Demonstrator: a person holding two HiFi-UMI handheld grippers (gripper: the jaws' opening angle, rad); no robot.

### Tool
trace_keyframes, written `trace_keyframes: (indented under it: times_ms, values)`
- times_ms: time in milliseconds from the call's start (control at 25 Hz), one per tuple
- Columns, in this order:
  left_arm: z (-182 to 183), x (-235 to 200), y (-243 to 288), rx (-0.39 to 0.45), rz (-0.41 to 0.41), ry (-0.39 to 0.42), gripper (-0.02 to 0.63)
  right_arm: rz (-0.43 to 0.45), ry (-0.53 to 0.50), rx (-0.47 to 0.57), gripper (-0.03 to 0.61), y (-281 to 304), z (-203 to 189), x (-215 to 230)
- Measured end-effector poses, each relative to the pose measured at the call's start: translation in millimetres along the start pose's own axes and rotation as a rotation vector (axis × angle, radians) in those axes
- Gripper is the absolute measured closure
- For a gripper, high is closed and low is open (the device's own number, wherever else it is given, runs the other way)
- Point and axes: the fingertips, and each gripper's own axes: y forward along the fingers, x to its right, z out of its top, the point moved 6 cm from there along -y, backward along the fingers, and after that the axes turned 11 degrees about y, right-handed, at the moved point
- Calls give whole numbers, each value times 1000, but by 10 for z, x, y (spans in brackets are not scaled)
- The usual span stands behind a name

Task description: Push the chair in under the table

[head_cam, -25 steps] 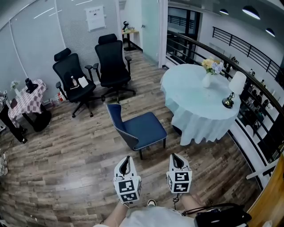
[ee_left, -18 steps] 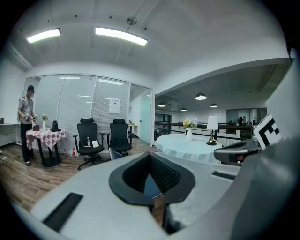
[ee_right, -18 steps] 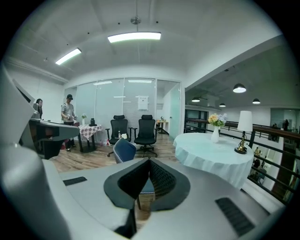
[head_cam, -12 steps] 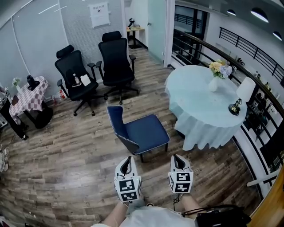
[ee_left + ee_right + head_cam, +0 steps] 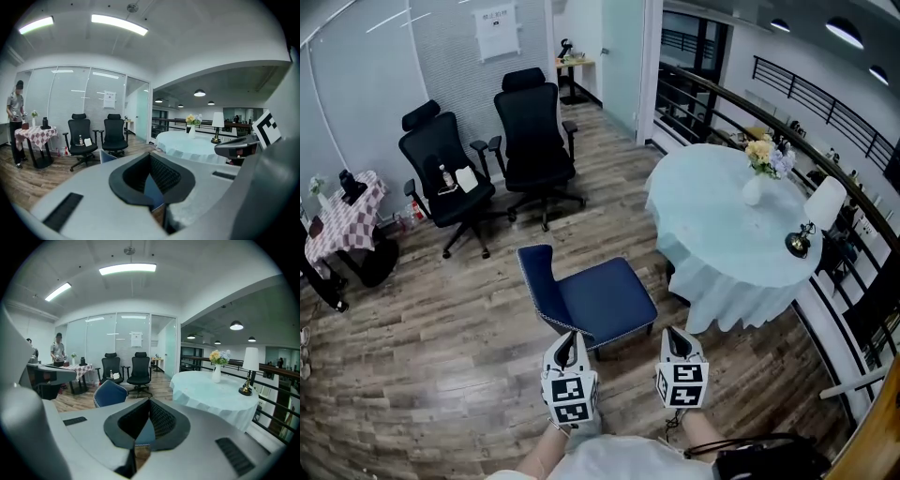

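Observation:
A blue chair (image 5: 600, 298) stands on the wood floor, its backrest to the left and its seat facing the round table (image 5: 712, 234) under a pale cloth, with a gap between them. My left gripper (image 5: 567, 336) is shut and empty, its tip over the seat's near corner; I cannot tell if it touches. My right gripper (image 5: 673, 333) is shut and empty too, just right of the seat's near edge. The left gripper view shows the left gripper (image 5: 151, 157), the chair's back (image 5: 107, 156) and the table (image 5: 187, 145). The right gripper view shows the right gripper (image 5: 150, 401), the chair (image 5: 110, 392) and the table (image 5: 211, 394).
Two black office chairs (image 5: 534, 131) (image 5: 441, 164) stand at the back left, beside a small checkered table (image 5: 337, 220). A flower vase (image 5: 757, 183) and a lamp (image 5: 811, 211) stand on the round table. A dark railing (image 5: 834, 159) curves behind it. A person (image 5: 16, 122) stands far left.
Both grippers and my view have come forward towards the blue chair, whose seat now reaches the grippers' tips. The chair itself has not shifted on the floor.

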Motion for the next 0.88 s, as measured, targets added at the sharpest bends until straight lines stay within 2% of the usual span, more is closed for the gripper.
trace_keyframes:
  times_ms: [600, 880]
  values:
    - [200, -974, 1180, -12, -32, -19, 611, -17, -6, 2, 561, 1310, 582, -423]
    - [238, -1254, 1579, -19, -41, -20, 611, -43, 2, -3, 561, 1668, 660, -503]
